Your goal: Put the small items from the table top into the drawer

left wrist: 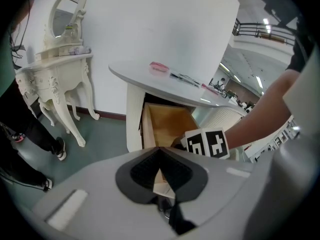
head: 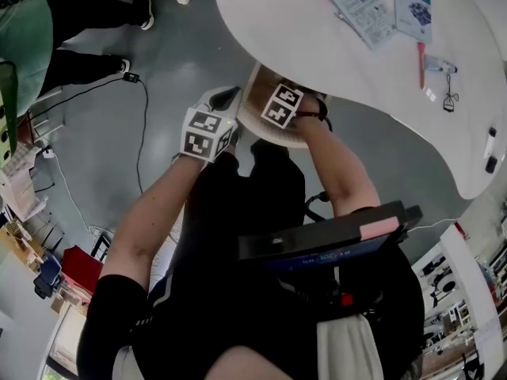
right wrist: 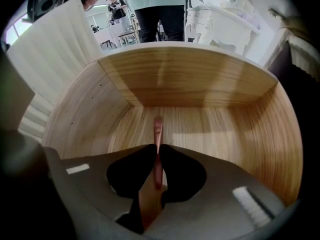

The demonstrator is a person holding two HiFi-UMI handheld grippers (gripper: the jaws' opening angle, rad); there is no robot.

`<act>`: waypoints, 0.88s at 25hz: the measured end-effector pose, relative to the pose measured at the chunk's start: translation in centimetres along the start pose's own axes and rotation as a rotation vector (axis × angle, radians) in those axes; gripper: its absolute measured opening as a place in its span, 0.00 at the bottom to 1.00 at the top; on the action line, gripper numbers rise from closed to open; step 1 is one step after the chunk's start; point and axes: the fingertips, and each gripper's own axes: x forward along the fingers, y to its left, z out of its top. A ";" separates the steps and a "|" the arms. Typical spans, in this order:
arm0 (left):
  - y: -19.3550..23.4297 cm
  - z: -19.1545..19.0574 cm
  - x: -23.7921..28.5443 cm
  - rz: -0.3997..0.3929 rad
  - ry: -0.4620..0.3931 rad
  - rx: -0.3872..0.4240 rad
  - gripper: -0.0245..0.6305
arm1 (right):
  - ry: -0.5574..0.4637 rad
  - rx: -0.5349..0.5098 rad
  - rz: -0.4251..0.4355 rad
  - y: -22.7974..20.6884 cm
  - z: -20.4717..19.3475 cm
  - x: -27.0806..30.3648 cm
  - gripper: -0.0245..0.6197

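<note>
R tool (head: 281, 109) over open drawer (head: 252, 93), L tool (head: 214, 123) beside, packets (head: 363, 8) on table (head: 301, 30)

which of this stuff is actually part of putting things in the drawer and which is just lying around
Part of the job:
- drawer
- pink stick, gripped by the right hand-held gripper inside the drawer
- table
- packets and red pen on the table

Just lying about:
- dressing table
- floor cable
- bystander's shoe
</note>
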 end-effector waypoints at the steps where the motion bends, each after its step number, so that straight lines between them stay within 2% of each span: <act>1: 0.0 -0.1 -0.1 0.001 0.003 0.000 0.04 | -0.005 0.010 0.000 0.0 0.0 0.0 0.12; 2: 0.0 -0.2 -0.2 0.002 0.007 0.001 0.04 | -0.012 0.023 0.004 0.0 0.0 -0.1 0.16; 3: 0.0 -0.1 -0.2 0.003 0.011 0.004 0.04 | -0.021 0.038 0.010 0.1 -0.1 -0.2 0.31; 4: 0.0 -0.1 -0.4 0.002 0.012 0.007 0.04 | -0.032 0.048 0.012 0.1 0.0 -0.4 0.40; 6: 0.0 0.1 -0.7 -0.003 0.007 0.014 0.04 | -0.060 0.054 -0.007 0.1 0.3 -1.0 0.29; 7: -0.1 0.2 -0.9 -0.004 0.004 0.017 0.04 | -0.073 0.055 -0.019 0.1 0.5 -1.4 0.26; 11: -0.4 0.6 -1.6 0.005 -0.010 0.031 0.04 | -0.146 0.065 -0.020 0.7 1.4 -3.7 0.31; 13: -0.5 1.0 -2.0 0.005 -0.023 0.025 0.04 | -0.185 0.032 -0.045 0.7 2.2 -5.3 0.30; 14: -0.6 1.2 -2.2 0.003 -0.028 0.019 0.04 | -0.205 0.012 -0.064 0.7 2.6 -6.1 0.29; 16: -0.9 1.3 -2.8 0.000 -0.033 0.019 0.04 | -0.233 -0.002 -0.076 0.9 3.3 -7.7 0.16; 22: -1.8 2.1 -4.6 -0.017 -0.064 0.033 0.04 | -0.260 0.032 -0.088 1.2 3.3 -11.6 0.09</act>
